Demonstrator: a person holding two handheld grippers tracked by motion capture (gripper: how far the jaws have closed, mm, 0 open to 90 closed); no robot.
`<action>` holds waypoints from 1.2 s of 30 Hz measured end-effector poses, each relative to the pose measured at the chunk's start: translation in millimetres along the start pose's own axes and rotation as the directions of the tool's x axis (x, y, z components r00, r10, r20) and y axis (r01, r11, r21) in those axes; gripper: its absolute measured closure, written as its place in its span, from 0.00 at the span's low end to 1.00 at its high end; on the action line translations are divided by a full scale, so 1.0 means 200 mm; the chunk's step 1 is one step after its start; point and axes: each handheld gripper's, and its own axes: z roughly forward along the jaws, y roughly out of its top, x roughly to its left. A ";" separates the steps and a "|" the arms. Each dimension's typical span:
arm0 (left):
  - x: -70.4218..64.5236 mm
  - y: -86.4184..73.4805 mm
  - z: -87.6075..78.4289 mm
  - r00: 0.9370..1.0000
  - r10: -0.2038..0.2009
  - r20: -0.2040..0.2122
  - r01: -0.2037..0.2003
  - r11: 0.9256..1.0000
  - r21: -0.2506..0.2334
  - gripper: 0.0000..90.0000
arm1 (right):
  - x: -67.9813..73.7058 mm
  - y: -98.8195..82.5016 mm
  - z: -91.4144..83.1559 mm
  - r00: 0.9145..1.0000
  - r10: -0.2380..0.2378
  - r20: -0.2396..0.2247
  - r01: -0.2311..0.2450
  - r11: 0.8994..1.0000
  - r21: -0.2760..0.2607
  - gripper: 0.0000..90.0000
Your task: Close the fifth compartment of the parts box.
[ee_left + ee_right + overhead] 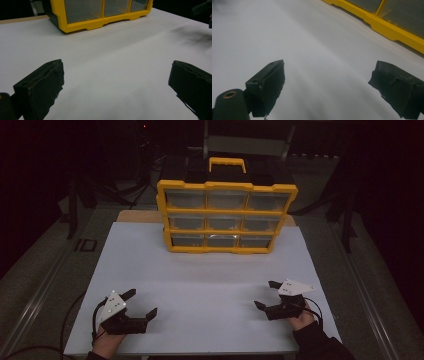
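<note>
A yellow organiser box [226, 215] with a grid of clear drawers and a yellow handle stands upright at the far side of the white board [200, 285]. Near the front left, my left gripper [141, 302] rests low over the board, jaws wide apart and empty. At the front right my right gripper [266, 294] is likewise open with nothing between its jaws. In the left gripper view the gripper [116, 85] faces the box's base [100, 22]. The right gripper view has its gripper [327, 87] over bare board, with the yellow frame [387, 27] at the upper right.
The white board lies on a grey table [50, 280] with dark surroundings. Black stands and cables [80, 205] sit at the back left, and a grey frame [245, 142] rises behind the box. Bare board stretches between the grippers and the box.
</note>
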 end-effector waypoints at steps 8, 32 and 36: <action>0.00 0.00 0.00 1.000 0.004 -0.002 -0.004 1.000 0.002 0.00 | -0.01 -0.07 -0.04 1.000 0.023 0.008 -0.023 1.000 0.004 0.12; 0.00 0.00 0.00 1.000 0.002 0.001 -0.002 1.000 0.002 0.00 | -0.01 -0.17 -0.13 0.996 0.022 0.092 -0.022 1.000 -0.003 0.12; 0.00 0.00 0.00 1.000 0.002 0.002 -0.002 1.000 0.000 0.00 | -0.03 -0.18 -0.13 0.994 0.023 0.106 -0.022 1.000 -0.003 0.12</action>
